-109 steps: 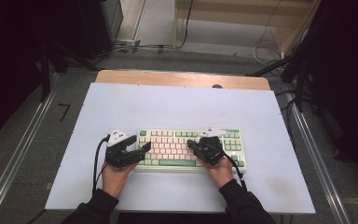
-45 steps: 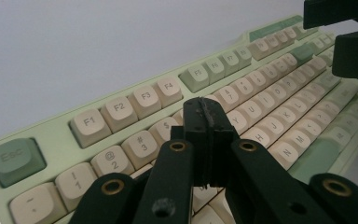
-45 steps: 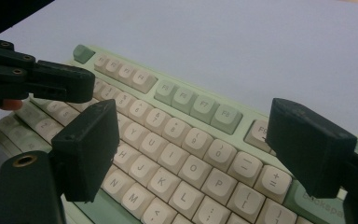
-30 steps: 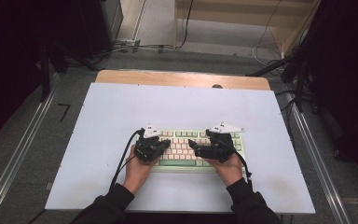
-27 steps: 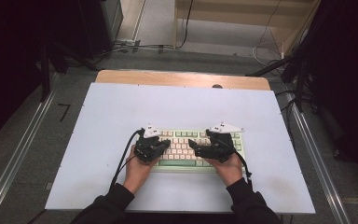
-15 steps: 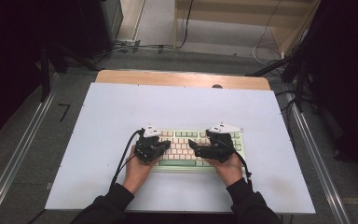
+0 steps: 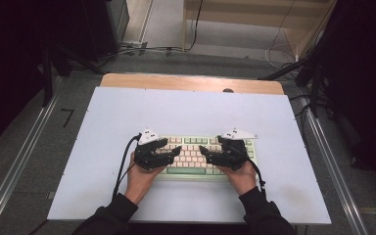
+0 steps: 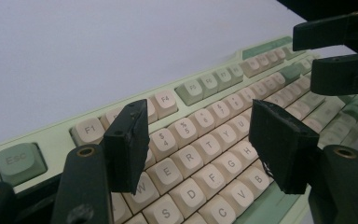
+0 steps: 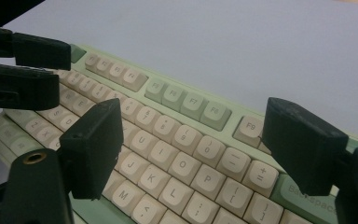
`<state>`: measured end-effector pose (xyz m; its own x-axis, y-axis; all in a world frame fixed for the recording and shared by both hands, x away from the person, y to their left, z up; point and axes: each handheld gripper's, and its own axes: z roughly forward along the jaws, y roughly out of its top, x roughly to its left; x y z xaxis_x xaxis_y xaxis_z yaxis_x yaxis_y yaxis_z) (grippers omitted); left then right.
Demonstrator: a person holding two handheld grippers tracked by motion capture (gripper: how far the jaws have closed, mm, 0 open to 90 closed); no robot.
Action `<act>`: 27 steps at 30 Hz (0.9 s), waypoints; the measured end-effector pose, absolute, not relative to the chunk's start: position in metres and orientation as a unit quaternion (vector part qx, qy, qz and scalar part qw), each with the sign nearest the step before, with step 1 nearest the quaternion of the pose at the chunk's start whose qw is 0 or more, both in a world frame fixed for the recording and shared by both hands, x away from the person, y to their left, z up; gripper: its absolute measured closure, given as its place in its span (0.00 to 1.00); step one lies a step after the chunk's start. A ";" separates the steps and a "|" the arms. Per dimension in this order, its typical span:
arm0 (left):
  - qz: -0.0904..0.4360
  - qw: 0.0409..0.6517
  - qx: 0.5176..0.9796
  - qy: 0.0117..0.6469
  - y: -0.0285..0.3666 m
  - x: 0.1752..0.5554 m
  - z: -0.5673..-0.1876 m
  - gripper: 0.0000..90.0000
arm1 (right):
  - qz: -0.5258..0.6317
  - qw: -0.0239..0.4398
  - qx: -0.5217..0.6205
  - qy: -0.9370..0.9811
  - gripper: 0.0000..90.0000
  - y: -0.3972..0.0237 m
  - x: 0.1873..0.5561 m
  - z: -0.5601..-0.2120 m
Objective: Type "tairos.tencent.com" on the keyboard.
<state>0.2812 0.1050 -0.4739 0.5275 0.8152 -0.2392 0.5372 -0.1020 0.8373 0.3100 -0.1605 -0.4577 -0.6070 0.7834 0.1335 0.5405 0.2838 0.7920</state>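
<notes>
hovering over the keyboard (image 7: 196, 155) near the tabletop's (image 7: 186, 110) front edge, your left gripper (image 8: 200, 149) has just been opening with nothing between its jaws, and your right gripper (image 9: 191, 144) hangs open too.

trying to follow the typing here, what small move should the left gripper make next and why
Probably shut the jaws again and dip onto one key. The left gripper has just been opening, nothing between its jaws, and hovers over the W-to-G keys of the pale green and cream keyboard; jaws this wide would press several keys at once.
</notes>
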 end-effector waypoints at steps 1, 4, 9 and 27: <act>0.148 0.485 0.727 0.463 0.105 0.279 -0.474 0.41 | 0.427 0.143 0.420 0.788 0.21 -0.161 0.310 -0.458; 0.154 0.490 0.724 0.461 0.109 0.273 -0.473 0.40 | 0.428 0.144 0.419 0.787 0.22 -0.162 0.310 -0.457; 0.163 0.495 0.712 0.471 0.121 0.268 -0.472 0.38 | 0.431 0.145 0.419 0.786 0.22 -0.162 0.309 -0.456; 0.177 0.488 0.700 0.490 0.134 0.268 -0.480 0.37 | 0.429 0.151 0.424 0.783 0.62 -0.164 0.307 -0.458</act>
<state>0.2679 0.1344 -0.4799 0.4564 0.8592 -0.2310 0.5145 -0.0430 0.8564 0.3072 -0.1636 -0.4584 -0.5947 0.7937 0.1280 0.5355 0.2724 0.7994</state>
